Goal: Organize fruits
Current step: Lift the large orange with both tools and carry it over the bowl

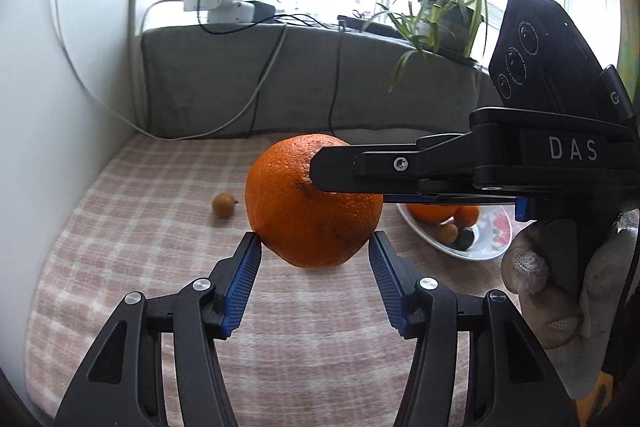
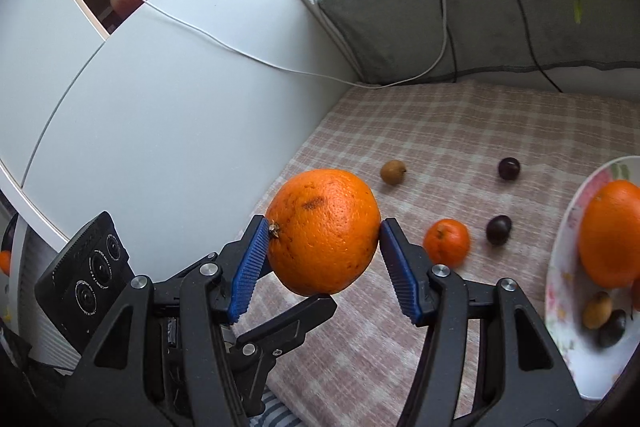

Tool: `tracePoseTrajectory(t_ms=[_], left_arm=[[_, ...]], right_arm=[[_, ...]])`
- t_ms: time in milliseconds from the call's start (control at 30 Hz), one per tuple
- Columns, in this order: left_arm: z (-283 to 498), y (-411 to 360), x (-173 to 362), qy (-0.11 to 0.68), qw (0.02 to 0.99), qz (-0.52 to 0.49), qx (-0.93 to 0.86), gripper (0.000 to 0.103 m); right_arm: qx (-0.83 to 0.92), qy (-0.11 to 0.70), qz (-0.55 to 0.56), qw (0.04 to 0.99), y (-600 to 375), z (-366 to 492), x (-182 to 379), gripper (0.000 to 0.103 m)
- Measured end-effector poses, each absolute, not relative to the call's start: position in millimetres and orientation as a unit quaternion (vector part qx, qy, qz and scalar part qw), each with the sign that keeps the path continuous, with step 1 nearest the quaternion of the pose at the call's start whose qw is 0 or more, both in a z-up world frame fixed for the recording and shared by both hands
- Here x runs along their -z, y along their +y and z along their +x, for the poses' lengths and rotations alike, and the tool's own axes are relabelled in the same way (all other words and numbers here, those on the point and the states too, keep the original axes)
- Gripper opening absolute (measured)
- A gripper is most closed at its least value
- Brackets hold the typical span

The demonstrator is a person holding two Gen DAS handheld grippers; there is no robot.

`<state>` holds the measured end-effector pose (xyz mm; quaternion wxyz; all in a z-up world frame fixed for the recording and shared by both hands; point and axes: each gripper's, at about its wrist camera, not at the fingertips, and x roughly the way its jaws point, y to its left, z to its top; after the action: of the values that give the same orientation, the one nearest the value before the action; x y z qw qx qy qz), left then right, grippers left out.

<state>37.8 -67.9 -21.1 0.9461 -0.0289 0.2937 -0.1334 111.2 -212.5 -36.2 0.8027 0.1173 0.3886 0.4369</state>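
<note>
A large orange (image 1: pixel 308 203) (image 2: pixel 324 231) hangs above the checked cloth, gripped from two sides. My left gripper (image 1: pixel 314 243) is shut on it, blue pads touching its lower flanks. My right gripper (image 2: pixel 323 227) is shut on the same orange; it reaches in from the right in the left wrist view, one finger (image 1: pixel 340 167) lying across the fruit. Below the orange in the right wrist view shows a left finger (image 2: pixel 296 323). On the cloth lie a loquat (image 1: pixel 223 205) (image 2: pixel 393 171), a tangerine (image 2: pixel 446 242) and two dark plums (image 2: pixel 509 168) (image 2: pixel 498 229). A flowered plate (image 1: pixel 492 247) (image 2: pixel 560 287) holds another orange (image 2: pixel 612 233) and small fruits.
A white cabinet (image 2: pixel 160 127) walls the left side. Behind the cloth runs a grey-covered ledge (image 1: pixel 280 75) with chargers, hanging cables and a potted plant (image 1: pixel 448 15). A gloved hand (image 1: pixel 560 287) holds the right gripper's handle.
</note>
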Motion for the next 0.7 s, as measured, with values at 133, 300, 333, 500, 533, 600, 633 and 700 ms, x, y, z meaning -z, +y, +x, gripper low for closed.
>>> tracePoseTrajectory(t_ms=[133, 300, 333, 500, 533, 600, 633, 700], left_arm=[[41, -98, 21, 0.296, 0.941, -0.014, 0.165, 0.055], [42, -137, 23, 0.303, 0.931, -0.003, 0.204, 0.055], [43, -144, 24, 0.305, 0.928, 0.000, 0.212, 0.055], [47, -183, 28, 0.313, 0.916, 0.012, 0.249, 0.055], [49, -190, 29, 0.315, 0.914, 0.013, 0.255, 0.055], [51, -203, 31, 0.319, 0.910, 0.016, 0.266, 0.055], [52, -210, 32, 0.320, 0.908, 0.018, 0.271, 0.055], [55, -222, 34, 0.325, 0.903, 0.020, 0.279, 0.055]], right_arm=[[-0.413, 0.383, 0.133, 0.815, -246, 110, 39, 0.060], [-0.380, 0.375, 0.150, 0.832, -283, 111, 45, 0.060], [-0.374, 0.374, 0.152, 0.835, -291, 110, 46, 0.060], [-0.340, 0.372, 0.171, 0.847, -335, 111, 51, 0.060], [-0.334, 0.372, 0.175, 0.848, -342, 110, 52, 0.060], [-0.322, 0.370, 0.182, 0.852, -358, 109, 54, 0.060], [-0.316, 0.370, 0.186, 0.853, -365, 109, 56, 0.060], [-0.306, 0.370, 0.193, 0.856, -378, 110, 59, 0.060]])
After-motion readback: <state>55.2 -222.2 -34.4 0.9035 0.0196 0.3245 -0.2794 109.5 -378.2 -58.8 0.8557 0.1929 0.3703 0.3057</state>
